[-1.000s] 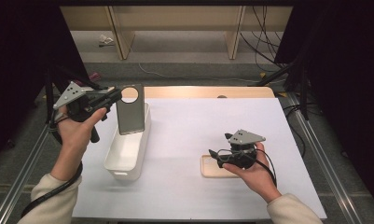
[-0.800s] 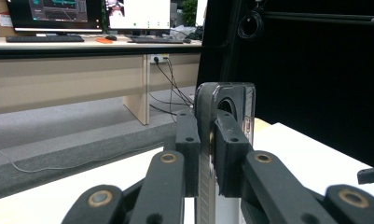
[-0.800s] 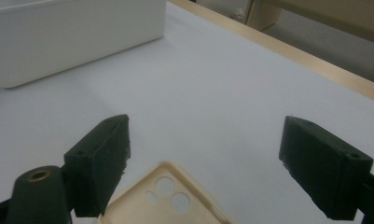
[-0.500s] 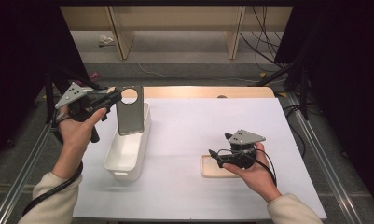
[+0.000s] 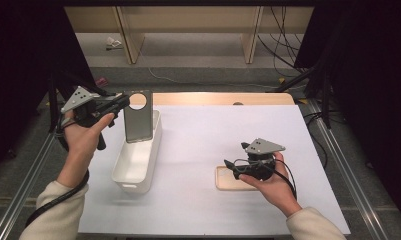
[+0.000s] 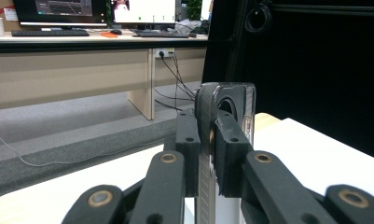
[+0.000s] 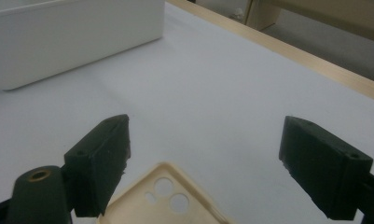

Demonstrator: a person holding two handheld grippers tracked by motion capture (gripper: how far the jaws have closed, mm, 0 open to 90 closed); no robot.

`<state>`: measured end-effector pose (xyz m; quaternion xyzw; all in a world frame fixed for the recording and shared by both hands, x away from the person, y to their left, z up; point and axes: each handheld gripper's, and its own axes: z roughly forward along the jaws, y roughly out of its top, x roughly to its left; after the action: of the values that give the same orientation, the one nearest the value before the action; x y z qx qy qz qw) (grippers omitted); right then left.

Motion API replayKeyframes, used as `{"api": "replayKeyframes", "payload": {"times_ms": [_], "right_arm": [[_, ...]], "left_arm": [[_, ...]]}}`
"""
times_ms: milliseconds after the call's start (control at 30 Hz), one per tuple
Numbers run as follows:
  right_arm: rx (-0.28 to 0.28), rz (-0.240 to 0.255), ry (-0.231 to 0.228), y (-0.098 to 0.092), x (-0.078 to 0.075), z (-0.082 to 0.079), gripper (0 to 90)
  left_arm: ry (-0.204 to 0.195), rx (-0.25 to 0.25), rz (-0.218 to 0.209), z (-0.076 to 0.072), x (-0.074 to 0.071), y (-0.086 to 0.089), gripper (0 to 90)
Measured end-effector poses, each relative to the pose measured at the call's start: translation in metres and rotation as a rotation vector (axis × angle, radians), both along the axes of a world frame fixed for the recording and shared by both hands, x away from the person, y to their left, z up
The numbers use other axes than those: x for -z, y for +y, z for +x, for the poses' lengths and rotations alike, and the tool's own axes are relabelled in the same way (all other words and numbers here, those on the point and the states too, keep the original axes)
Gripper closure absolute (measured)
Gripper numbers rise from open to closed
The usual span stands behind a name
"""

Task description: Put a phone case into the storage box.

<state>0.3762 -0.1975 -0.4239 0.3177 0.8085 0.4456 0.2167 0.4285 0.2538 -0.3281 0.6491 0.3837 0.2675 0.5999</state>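
Little is being changed since the earlier frames: the grey phone case (image 5: 138,115) is being kept upright over the white bin (image 5: 136,161), and the right hand is being kept in place over the cream case. The white table top (image 5: 203,135) is being used as the work surface, with the bin standing at its left and the cream phone case (image 5: 228,179) lying flat at its right, well apart from the bin. The grey case is being clamped by its edge between the closed jaws of the left gripper (image 5: 122,101), its lower end hanging just inside the bin's far end, as the left gripper view (image 6: 224,121) confirms. The right gripper (image 7: 205,158) is being held with its jaws wide apart, nothing between them, the cream case (image 7: 168,198) lying just below and ahead of them. The step in hand is judged to be the placing of the grey case into the bin. For the next move, the case is likely needing to be lowered and released, while the right jaws are being readied to close on the cream case's edges.
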Motion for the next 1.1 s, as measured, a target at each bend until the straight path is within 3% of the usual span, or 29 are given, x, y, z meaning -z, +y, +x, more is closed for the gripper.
{"api": "replayKeyframes", "payload": {"times_ms": [233,600,1100], "right_arm": [[0.002,0.003,-0.006,0.0,-0.001,0.0,17.4],[0.006,0.003,-0.01,-0.001,-0.002,0.0,17.4],[0.007,0.005,-0.009,-0.002,-0.002,0.0,17.4]], "left_arm": [[-0.002,0.007,0.003,0.008,0.0,-0.005,81.5],[0.003,0.013,0.044,0.021,0.001,-0.006,81.5],[0.004,0.018,0.053,0.035,0.005,-0.002,81.6]]}}
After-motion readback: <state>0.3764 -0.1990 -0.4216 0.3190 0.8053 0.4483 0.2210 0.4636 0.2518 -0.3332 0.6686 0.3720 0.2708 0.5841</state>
